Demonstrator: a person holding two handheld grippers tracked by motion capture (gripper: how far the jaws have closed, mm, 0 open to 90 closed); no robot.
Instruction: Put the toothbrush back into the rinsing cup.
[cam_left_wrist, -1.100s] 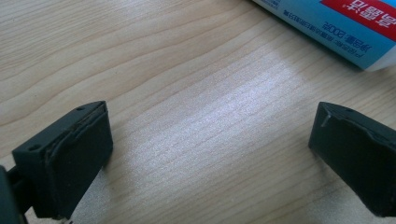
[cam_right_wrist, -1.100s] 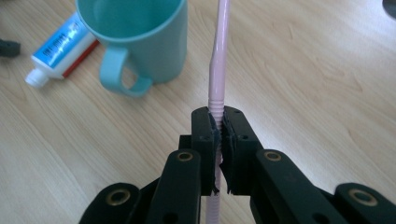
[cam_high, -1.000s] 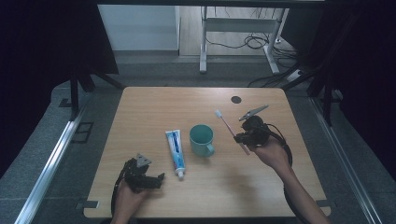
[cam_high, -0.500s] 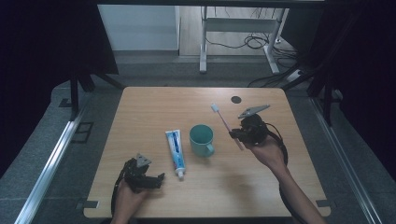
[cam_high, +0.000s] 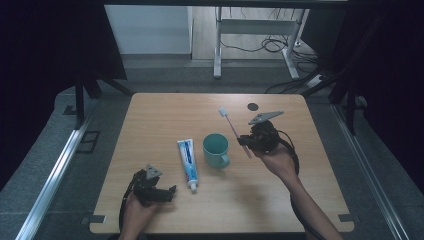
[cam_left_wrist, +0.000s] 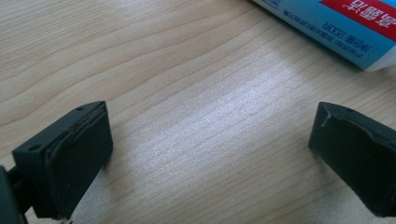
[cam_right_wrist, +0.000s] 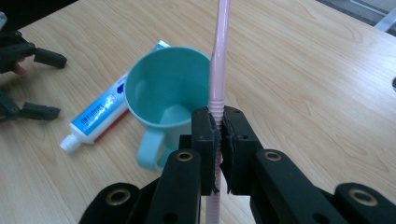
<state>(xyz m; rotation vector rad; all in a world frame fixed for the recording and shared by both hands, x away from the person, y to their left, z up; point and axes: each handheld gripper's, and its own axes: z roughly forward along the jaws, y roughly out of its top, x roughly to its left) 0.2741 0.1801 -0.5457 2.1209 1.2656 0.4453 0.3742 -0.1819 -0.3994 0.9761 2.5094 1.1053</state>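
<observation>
A pink toothbrush (cam_high: 232, 128) with a white head is lifted over the table to the right of a teal cup (cam_high: 216, 149), its head tilted up and back. My right gripper (cam_high: 248, 142) is shut on its handle. In the right gripper view the pink toothbrush (cam_right_wrist: 218, 60) rises between the jaws, just right of the teal cup (cam_right_wrist: 161, 95). A blue and white toothpaste tube (cam_high: 188, 158) lies left of the cup. My left gripper (cam_high: 167, 194) rests open on the table near the front edge, close to the tube's cap; its view shows the toothpaste tube (cam_left_wrist: 336, 28) beyond the wide jaws.
The wooden table (cam_high: 160, 115) has a dark round mark (cam_high: 253, 106) at the back right. A metal rail (cam_high: 55, 170) runs along the floor at the left, and a desk frame with cables (cam_high: 260, 45) stands behind the table.
My right gripper has carried the toothbrush a little leftward, toward the cup. The left gripper has not moved.
</observation>
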